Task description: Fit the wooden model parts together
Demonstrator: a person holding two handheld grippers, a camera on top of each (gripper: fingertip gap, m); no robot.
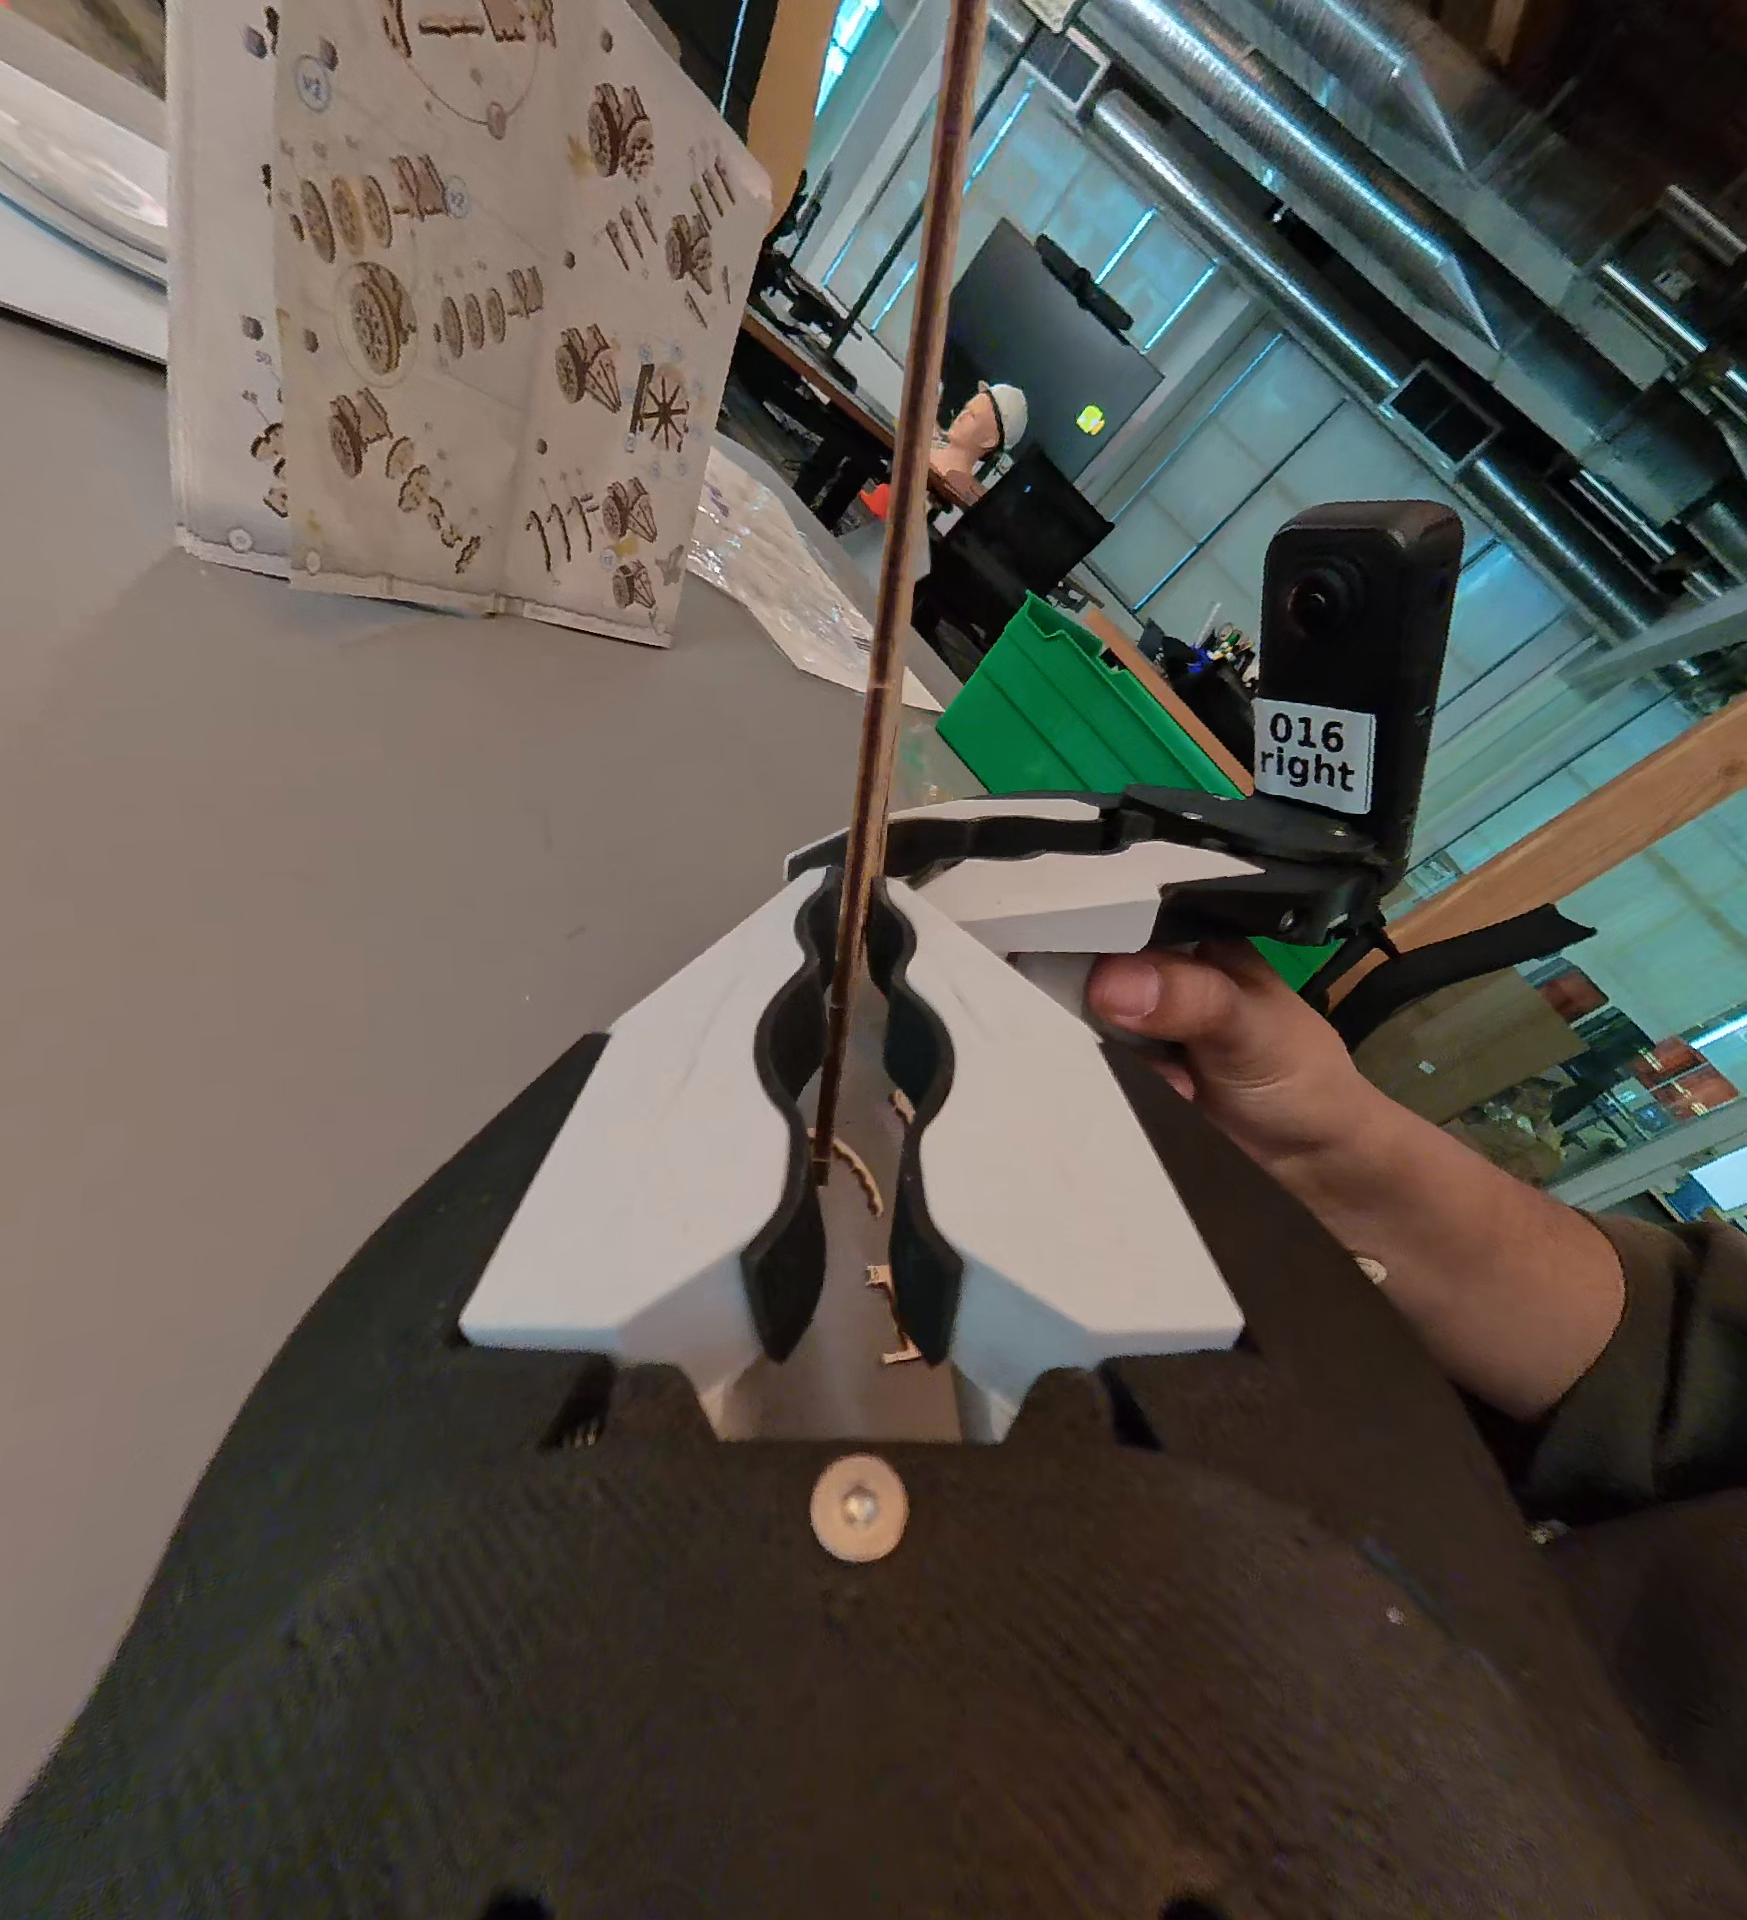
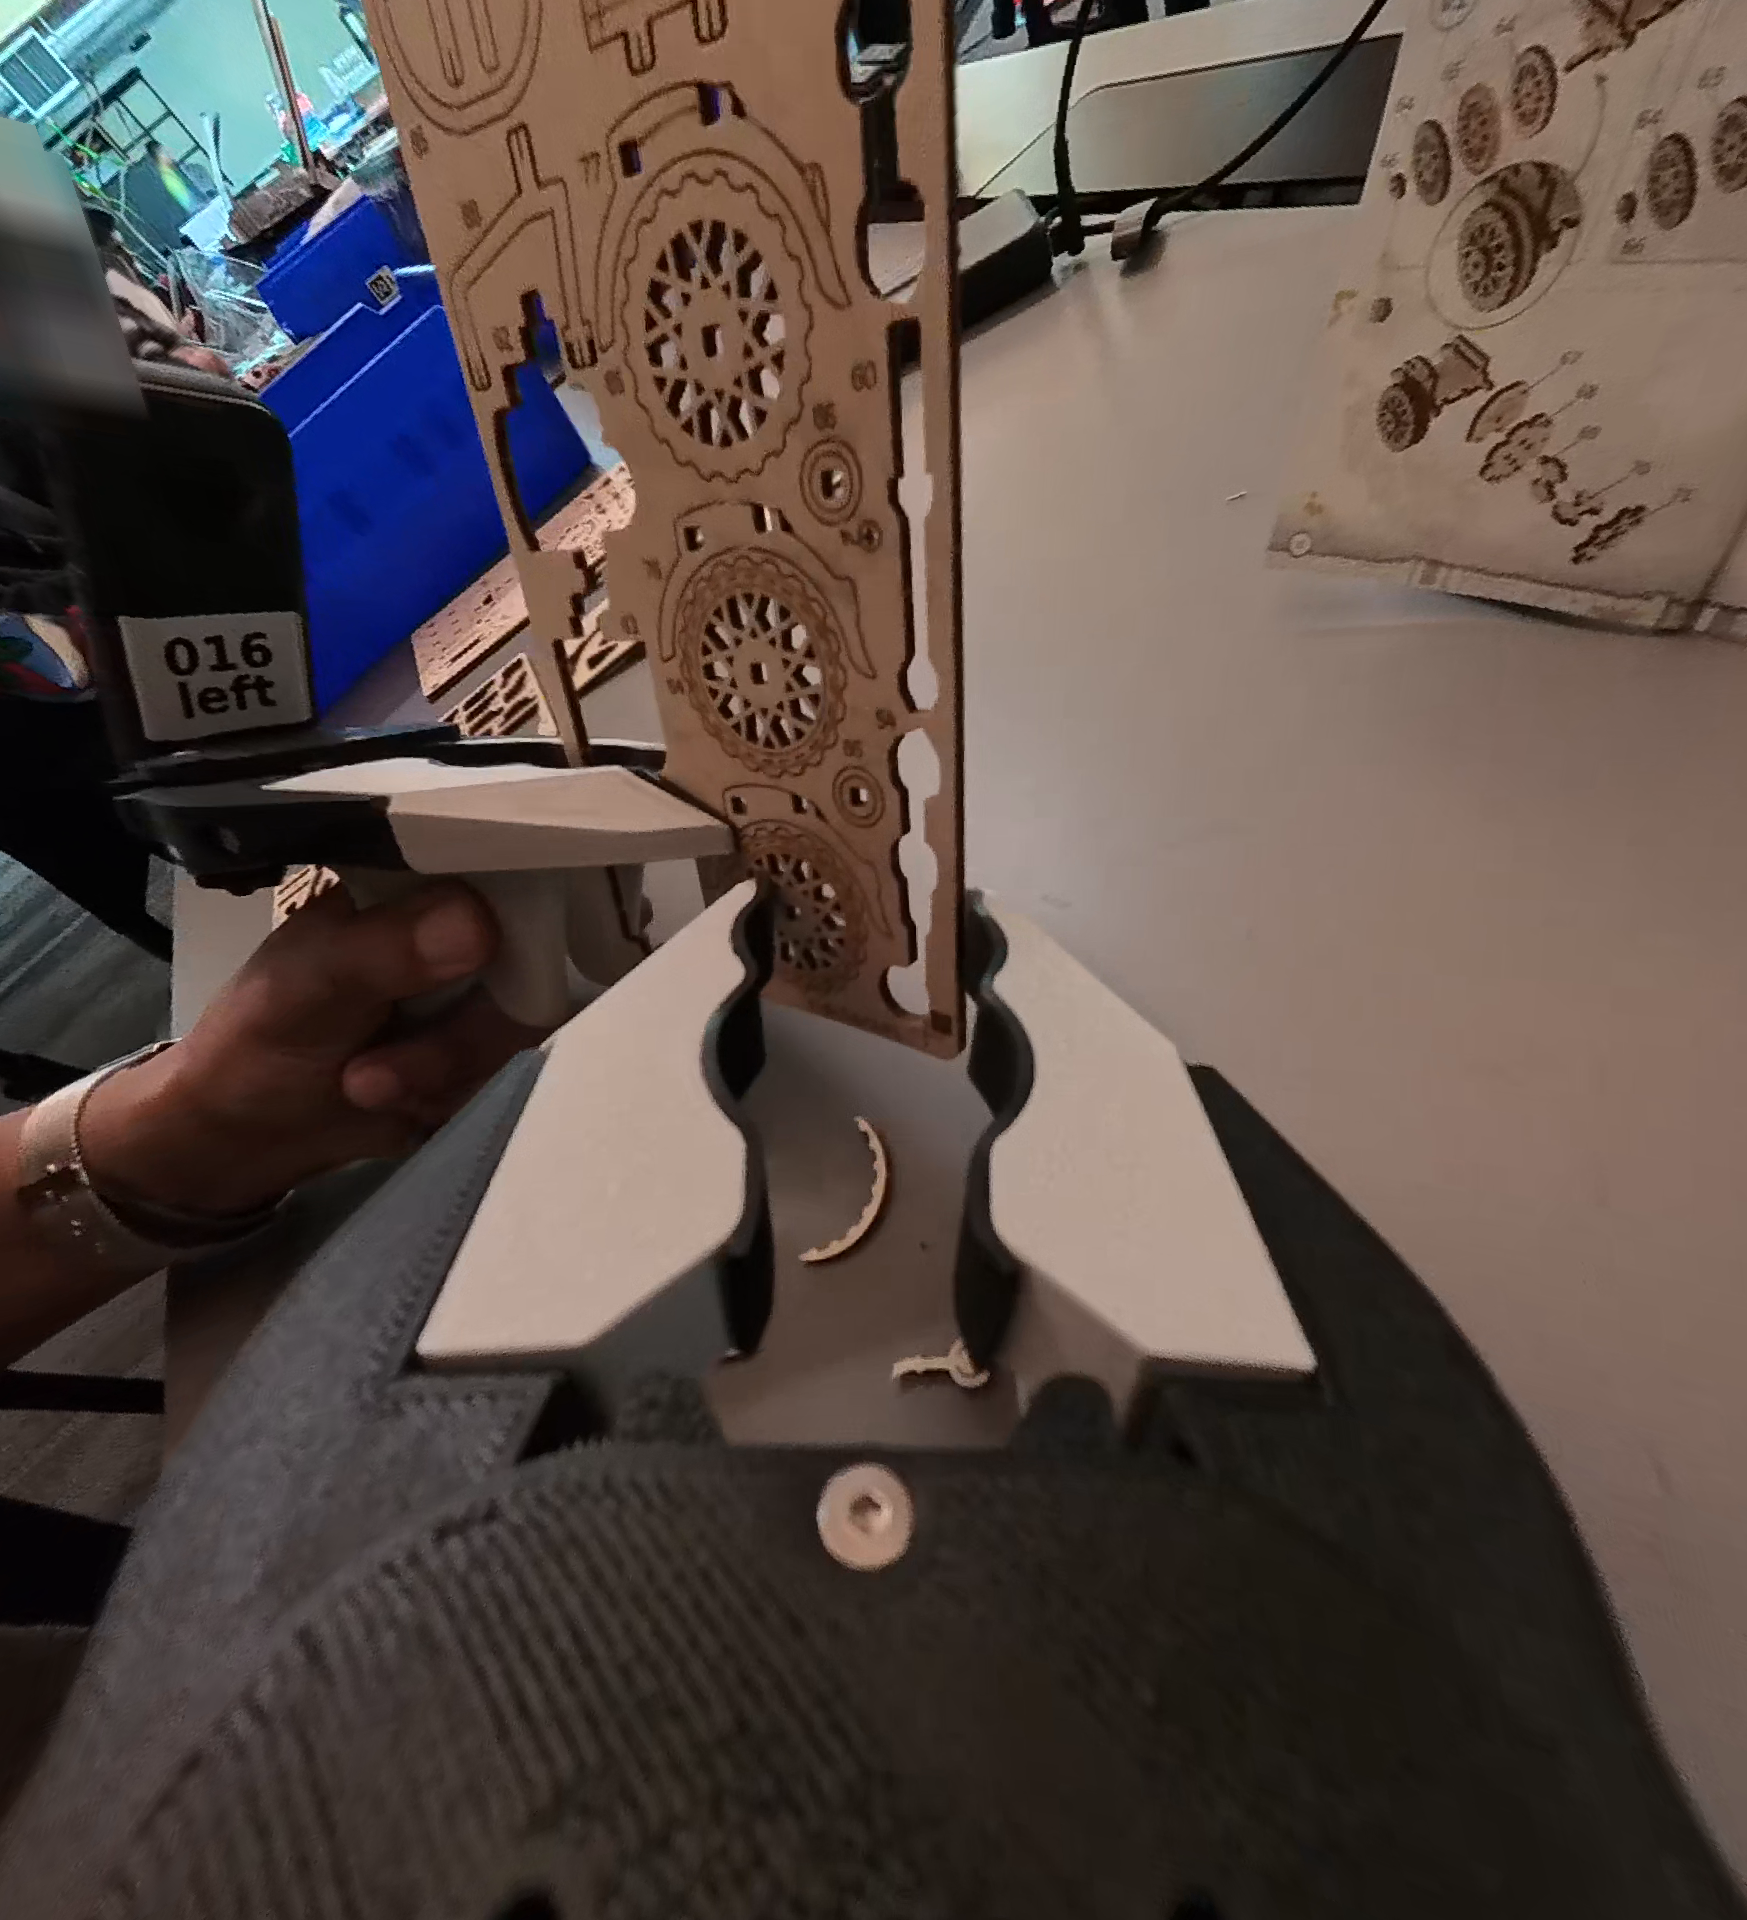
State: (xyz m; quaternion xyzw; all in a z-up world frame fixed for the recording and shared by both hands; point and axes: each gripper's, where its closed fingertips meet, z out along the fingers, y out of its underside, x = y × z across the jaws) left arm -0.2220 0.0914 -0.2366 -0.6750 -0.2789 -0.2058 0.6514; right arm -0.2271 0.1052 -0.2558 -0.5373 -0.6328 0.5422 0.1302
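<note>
Wooden part sheet held upright, parts not yet freed for fitting.

The left gripper [image 1: 853,904] is clamped on the thin edge of the wooden sheet [image 2: 744,499], which stands upright above the grey table [image 1: 277,831]. The right gripper [image 2: 874,935], jaws apart, faces the sheet's flat side with its tips bracketing the lowest spoked wheel [image 2: 812,914]. A curved toothed offcut [image 2: 853,1195] lies on the table below; the instruction sheet [image 1: 453,312] lies farther back. I'd judge this is the popping-out step: next, the right gripper must close or press on that wheel carefully, without snapping it.
</note>
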